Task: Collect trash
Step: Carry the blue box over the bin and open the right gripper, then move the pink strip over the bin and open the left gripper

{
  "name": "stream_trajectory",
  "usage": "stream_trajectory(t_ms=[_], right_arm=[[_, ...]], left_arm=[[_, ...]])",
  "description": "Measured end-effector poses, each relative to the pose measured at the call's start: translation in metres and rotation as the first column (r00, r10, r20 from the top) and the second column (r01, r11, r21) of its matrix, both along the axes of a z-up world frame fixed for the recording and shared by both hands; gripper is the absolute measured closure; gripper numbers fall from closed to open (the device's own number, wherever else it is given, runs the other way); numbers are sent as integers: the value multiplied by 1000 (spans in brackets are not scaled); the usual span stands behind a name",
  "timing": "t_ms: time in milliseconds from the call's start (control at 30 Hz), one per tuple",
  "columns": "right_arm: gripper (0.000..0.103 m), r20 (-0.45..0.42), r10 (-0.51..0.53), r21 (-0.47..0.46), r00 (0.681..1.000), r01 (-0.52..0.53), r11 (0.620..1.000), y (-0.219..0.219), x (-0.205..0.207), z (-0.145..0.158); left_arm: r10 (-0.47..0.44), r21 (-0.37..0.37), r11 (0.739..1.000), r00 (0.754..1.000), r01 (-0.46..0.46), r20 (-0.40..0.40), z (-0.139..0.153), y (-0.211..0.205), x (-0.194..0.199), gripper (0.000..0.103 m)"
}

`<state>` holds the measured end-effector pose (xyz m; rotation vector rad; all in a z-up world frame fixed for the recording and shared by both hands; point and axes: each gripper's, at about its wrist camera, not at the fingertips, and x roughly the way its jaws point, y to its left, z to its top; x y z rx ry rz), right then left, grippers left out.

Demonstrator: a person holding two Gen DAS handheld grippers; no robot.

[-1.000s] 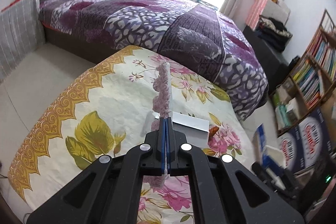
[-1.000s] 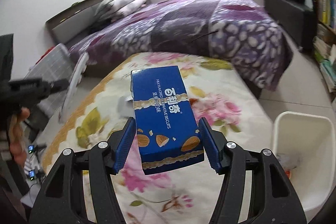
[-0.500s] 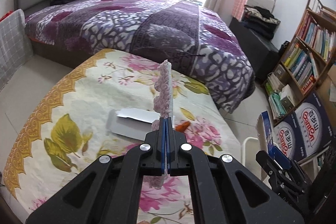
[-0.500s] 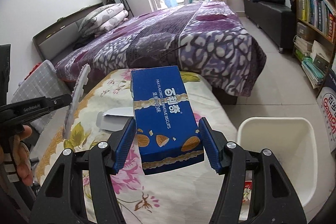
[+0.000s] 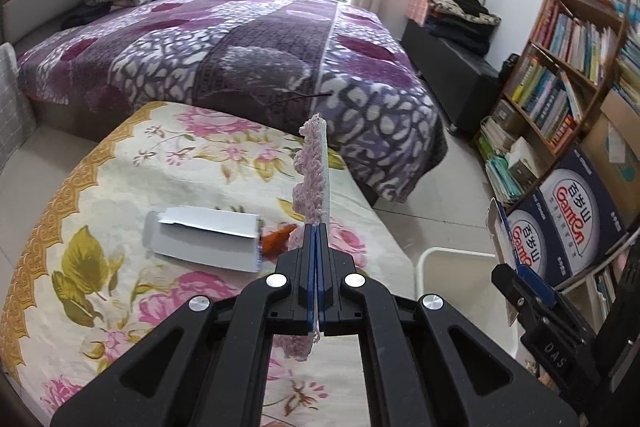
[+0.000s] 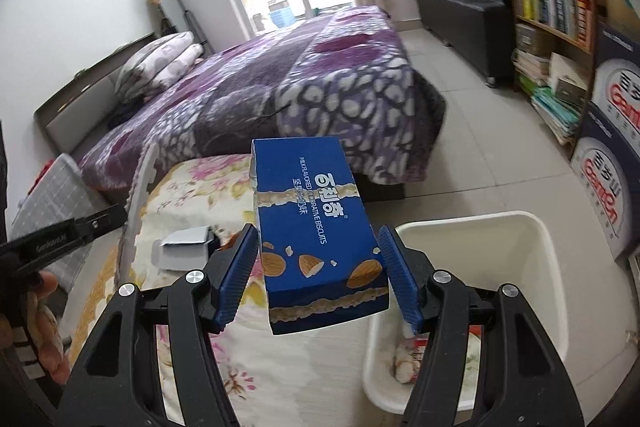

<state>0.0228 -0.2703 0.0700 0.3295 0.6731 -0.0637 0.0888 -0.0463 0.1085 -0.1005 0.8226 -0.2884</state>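
Blue box: a blue biscuit box (image 6: 320, 239) is clamped across its width by the right gripper (image 6: 318, 279), held in the air with its far end raised, its near end close to the rim of the bin
Pink pad: a thin pink crocheted pad (image 5: 314, 175) is pinched edge-on by the left gripper (image 5: 316, 247), whose jaws are pressed together on it, above the table
Bin: a white plastic bin (image 6: 536, 267) stands on the floor just beside the table, at the right
Table: a floral cloth (image 5: 140, 187) covers it; a flattened grey carton (image 5: 204, 239) and an orange scrap (image 5: 280, 237) lie on it, not yet collected
Step in hand: judged to be carrying both held pieces to the bin
How to do it well: the box is best brought fully over the opening before the jaws are parted, and lowered with its length along the bin's longer side so that neither end catches the rim; the pad, being light and limp, is best released low inside the bin so it is not left draped over the edge; one piece at a time keeps the grippers from meeting
Hidden: the bin floor is largely covered by the right gripper; only a pale crumpled lump and a bit of red wrapper can be made out
Cut off: the far side of the bin is out of the left view
Hard to tell: whether the box is empty cannot be judged; the orange scrap is partly behind the pad, and its nature is unclear
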Motion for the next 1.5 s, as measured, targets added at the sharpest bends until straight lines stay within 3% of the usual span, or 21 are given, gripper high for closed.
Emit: stream_trajectory(t_ms=[300,433,733,1033,1267,1333,1367,1400,1500], right_arm=[[41,-47,-133,7,990,134,991,-49,-18,-3],[24,-72,-194,14,978,196,981,-71,-27,-5],[12,-65,-301,43,951,304,952,-117,-52,-6],[9,-69,-370,82,927,375,924,-151,-74,-6],[8,-64,-407,113,911,411,904,-167,-85,-6],[8,-67,-413,122,908,418,900,-170,-86,-7],[8,-69,-416,125,907,421,898,-171,-86,-7],[8,-70,-418,130,906,424,896,-172,-86,-8],[7,-66,-418,137,906,424,895,-171,-85,-7]], left_arm=[[-99,12,995,995,99,-7,-4,-53,-9,103],[-150,20,988,989,150,-9,-6,-79,-15,103],[-247,46,968,968,248,-34,-16,-129,-29,103],[-375,36,924,922,380,-95,-35,-179,-50,103],[-457,-47,889,875,456,-159,-52,-205,-55,102],[-462,-74,886,868,457,-181,-57,-207,-53,86],[-463,-90,886,865,454,-192,-59,-207,-51,59],[-461,-98,888,866,450,-195,-60,-206,-50,47],[-460,-109,888,866,447,-196,-61,-202,-49,47]])
